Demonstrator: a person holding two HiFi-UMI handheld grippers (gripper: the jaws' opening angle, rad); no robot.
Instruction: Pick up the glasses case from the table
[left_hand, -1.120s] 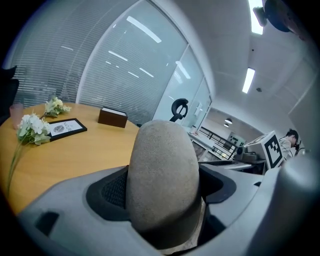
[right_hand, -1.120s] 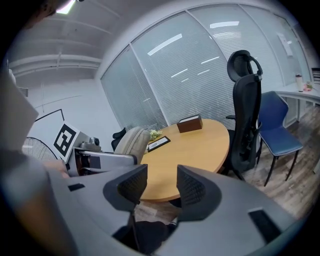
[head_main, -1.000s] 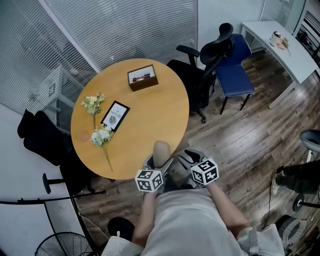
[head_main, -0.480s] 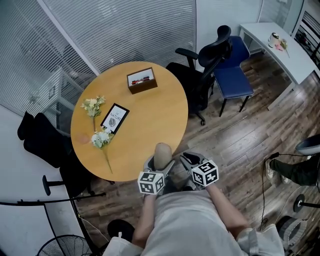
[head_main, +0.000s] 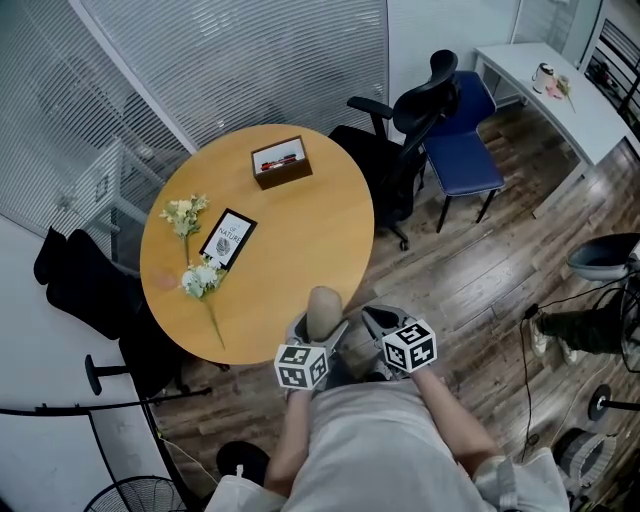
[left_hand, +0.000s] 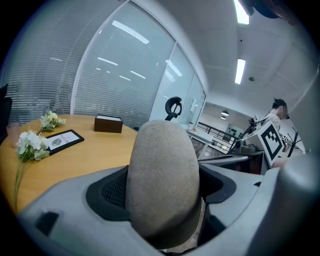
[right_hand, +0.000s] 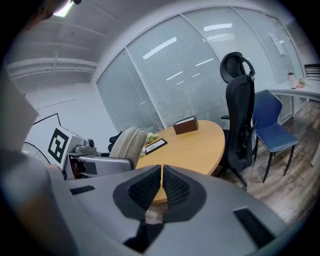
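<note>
Case (left_hand: 162, 180) stood upright, clamped in jaws of left gripper (head_main: 318, 330) | held at near edge of table (head_main: 300, 230), apparently lifted clear, pick seemingly done | right gripper (right_hand: 162, 187) unneeded, its 2 jaws just closed on nothing

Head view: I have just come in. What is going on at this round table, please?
A person holds a gripper in each hand at the near edge of the round wooden table. The left gripper is shut on a beige glasses case, held upright and apparently clear of the tabletop. The right gripper beside it has just been closing its jaws, and nothing is between them. Flowers, a framed card and a brown box lie untouched further back.
</note>
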